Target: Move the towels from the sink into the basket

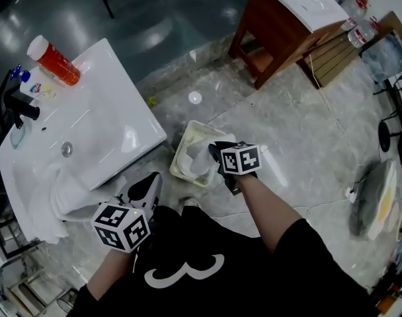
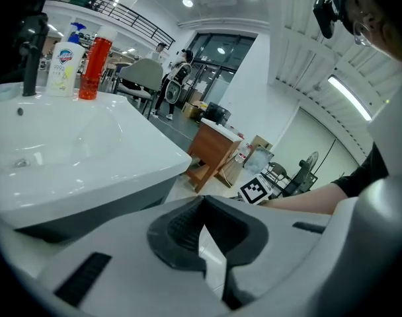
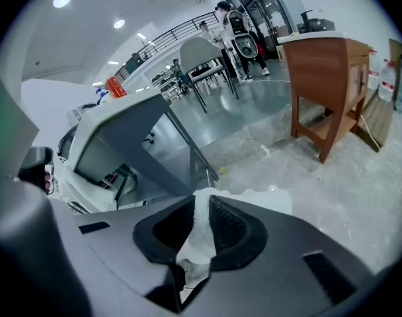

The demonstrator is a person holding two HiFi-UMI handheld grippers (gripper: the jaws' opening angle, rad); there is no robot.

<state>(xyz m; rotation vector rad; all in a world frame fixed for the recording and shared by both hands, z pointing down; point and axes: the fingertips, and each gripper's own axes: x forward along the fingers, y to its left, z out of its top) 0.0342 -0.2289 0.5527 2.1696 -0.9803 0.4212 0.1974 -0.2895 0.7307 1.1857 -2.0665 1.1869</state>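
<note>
A white towel hangs over the cream basket on the floor, and my right gripper is shut on it. The right gripper view shows the towel pinched between the dark pads of that gripper. More white towels drape over the front left edge of the white sink. My left gripper hovers beside the sink's near corner, a little right of those towels. In its own view the left gripper has its tips together with nothing held, and the sink lies at its left.
A red bottle, a white cleaner bottle and a black tap stand at the sink's back. A wooden cabinet with a white top stands beyond the basket. Cables and a flat grey object lie on the floor at right.
</note>
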